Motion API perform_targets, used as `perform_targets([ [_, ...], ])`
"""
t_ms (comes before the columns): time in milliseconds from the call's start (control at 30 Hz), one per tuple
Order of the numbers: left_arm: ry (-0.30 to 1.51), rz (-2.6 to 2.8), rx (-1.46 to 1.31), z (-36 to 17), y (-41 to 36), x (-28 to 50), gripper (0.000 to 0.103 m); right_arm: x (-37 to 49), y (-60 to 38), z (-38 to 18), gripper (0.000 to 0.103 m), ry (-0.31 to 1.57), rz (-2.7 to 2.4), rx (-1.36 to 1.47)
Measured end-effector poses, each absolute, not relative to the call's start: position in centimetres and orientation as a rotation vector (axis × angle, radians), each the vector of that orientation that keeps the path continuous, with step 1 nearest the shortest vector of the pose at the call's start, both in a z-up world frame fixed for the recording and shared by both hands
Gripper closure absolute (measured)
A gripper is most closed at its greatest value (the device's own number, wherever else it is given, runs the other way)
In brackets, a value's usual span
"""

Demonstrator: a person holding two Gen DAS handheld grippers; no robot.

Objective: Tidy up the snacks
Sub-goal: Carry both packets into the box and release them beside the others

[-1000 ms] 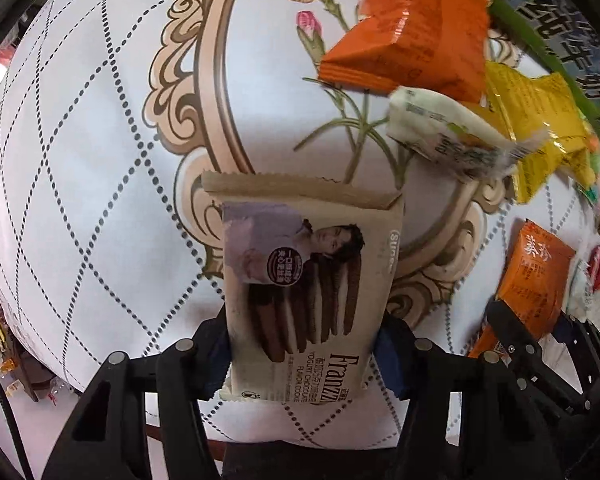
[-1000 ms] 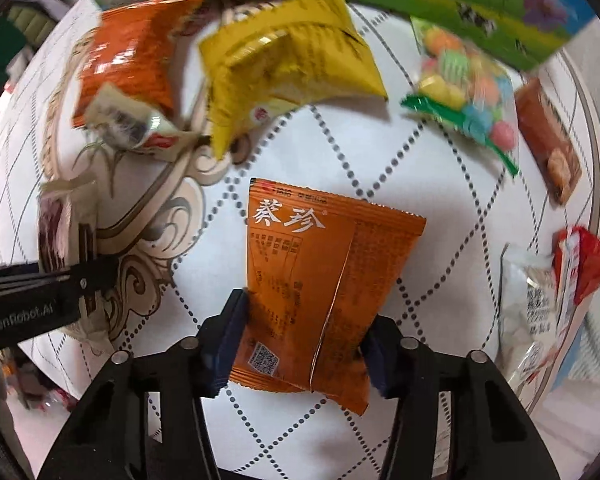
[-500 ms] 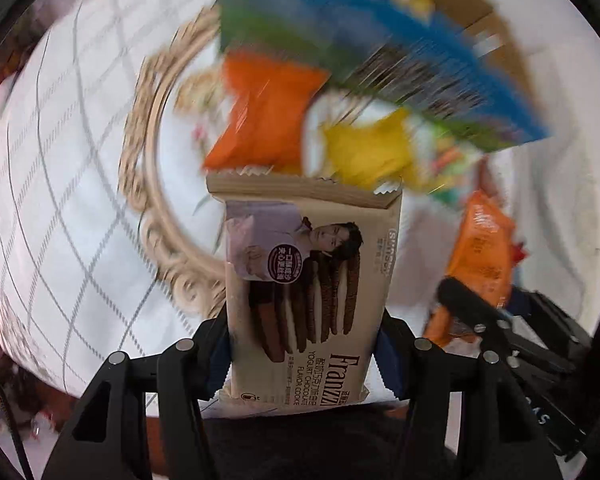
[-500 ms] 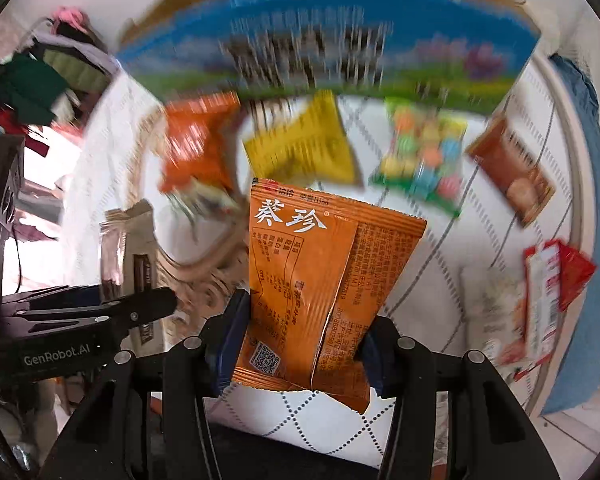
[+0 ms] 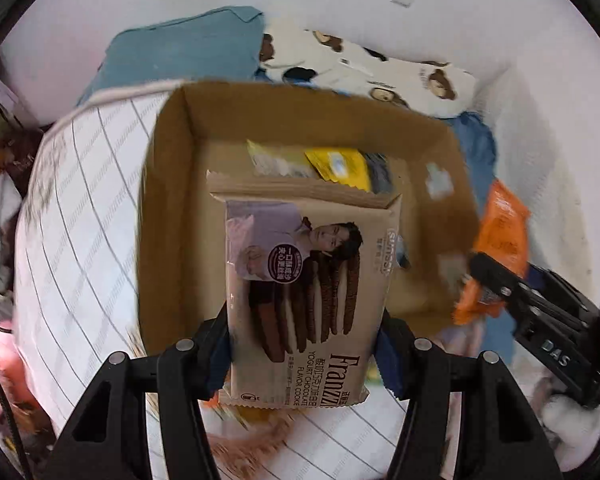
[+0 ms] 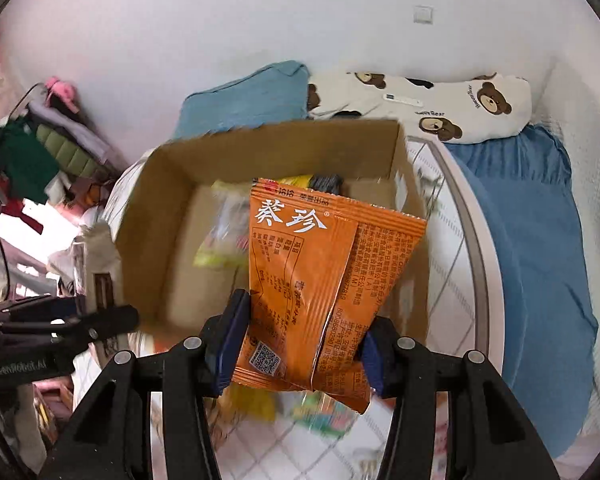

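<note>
Left tongs (image 5: 304,344) clamped on cookie pack (image 5: 308,300), right tongs (image 6: 296,340) on orange packet (image 6: 320,280), above cardboard box (image 6: 160,200). Early release risked packs landing outside.

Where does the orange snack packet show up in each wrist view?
Left wrist: orange snack packet at the right edge, just right of the cardboard box.
Right wrist: centre frame, clamped in the right hand-held gripper.
Shared landmark: the bear-print pillow behind the box.
</note>
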State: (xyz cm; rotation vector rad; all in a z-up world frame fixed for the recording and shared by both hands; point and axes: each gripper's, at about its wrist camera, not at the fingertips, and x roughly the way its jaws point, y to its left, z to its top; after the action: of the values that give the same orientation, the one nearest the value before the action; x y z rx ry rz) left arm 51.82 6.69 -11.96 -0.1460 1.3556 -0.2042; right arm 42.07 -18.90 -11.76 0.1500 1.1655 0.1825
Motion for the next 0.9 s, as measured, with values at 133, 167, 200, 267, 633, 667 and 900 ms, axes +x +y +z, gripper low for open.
perform_targets([
  [133, 1.401, -0.148, -0.112, -14.7, 8.2, 56.2, 0.046, 46.8, -19.6, -14.2, 0.050, 1.201, 0.141, 0.109],
  [167, 1.415, -0.133, -0.095, -15.3, 8.4, 57.5, 0.046, 47.9, -19.5, -15.0, 0.050, 1.217, 0.132, 0.095],
  [200, 1.423, -0.128, -0.089, -16.0, 8.6, 58.4, 0.046, 48.8, -19.4, -15.6, 0.050, 1.228, 0.126, 0.085],
  [267, 1.438, -0.110, -0.069, -16.7, 8.6, 60.0, 0.046, 50.7, -19.3, -16.6, 0.050, 1.226, 0.121, 0.077],
  [633, 1.528, -0.082, -0.115, -20.6, 8.8, 64.0, 0.026, 56.0, -20.4, -20.4, 0.015, 1.314, 0.074, 0.088],
  [667, 1.530, -0.085, -0.110, -20.6, 8.7, 64.1, 0.017, 56.1, -20.5, -20.6, 0.015, 1.328, 0.068, 0.101],
  [900, 1.524, -0.093, -0.095, -20.4, 8.7, 62.4, 0.016, 55.4, -19.9, -21.2, 0.010, 1.335, 0.068, 0.076],
])
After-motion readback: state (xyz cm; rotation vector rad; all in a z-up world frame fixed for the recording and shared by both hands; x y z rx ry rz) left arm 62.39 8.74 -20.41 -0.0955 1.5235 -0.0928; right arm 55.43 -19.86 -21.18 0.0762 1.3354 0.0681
